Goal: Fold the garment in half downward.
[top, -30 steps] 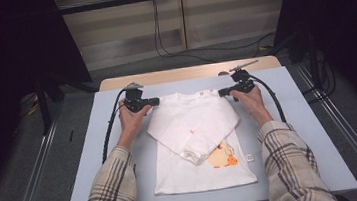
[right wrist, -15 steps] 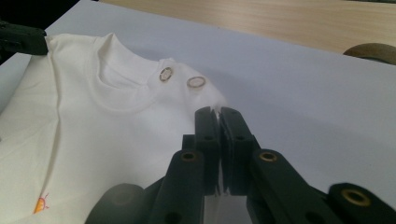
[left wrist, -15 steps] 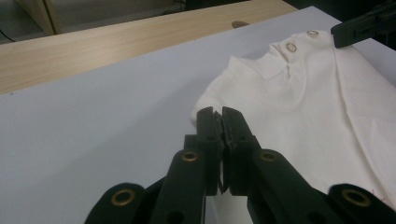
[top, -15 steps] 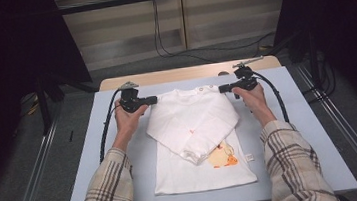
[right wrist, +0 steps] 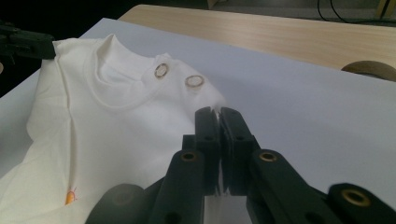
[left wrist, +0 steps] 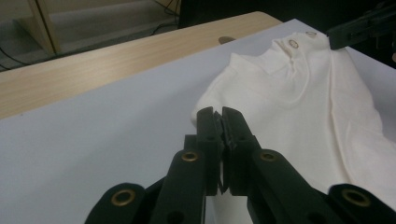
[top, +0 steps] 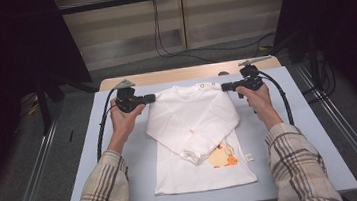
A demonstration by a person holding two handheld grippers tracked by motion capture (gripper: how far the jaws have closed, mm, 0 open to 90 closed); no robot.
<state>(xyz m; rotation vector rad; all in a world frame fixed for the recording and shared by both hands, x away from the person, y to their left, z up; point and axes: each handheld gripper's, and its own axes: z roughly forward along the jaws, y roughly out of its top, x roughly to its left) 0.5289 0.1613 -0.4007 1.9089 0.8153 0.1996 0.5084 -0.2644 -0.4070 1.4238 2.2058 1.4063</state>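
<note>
White cotton, a small long-sleeved shirt point(top: 195, 139), lies flat on the pale sheet point(top: 133, 165) covering the table, collar toward the far edge, both sleeves folded across the chest so the cuffs meet just above an orange print near the hem. From the high view, the left gripper point(top: 148, 99) sits at the shirt's left shoulder and the right gripper point(top: 226, 87) at its right shoulder, each hand behind its tool; the risk I judge here is uneven lifting, since one side raised faster than the other would let the crossed sleeves slide open and undo the fold. Through the left gripper view, the left gripper point(left wrist: 219, 122) has its jaws pressed together on the shoulder edge, though how much fabric sits between them I cannot tell; a thin bite could slip out under the garment's weight. Through the right gripper view, the right gripper point(right wrist: 217, 120) has its jaws closed against the shoulder corner just below two metal snaps point(right wrist: 177, 76) on the collar; a grab that close to the placket might tug it askew or wrinkle the neckline.
</note>
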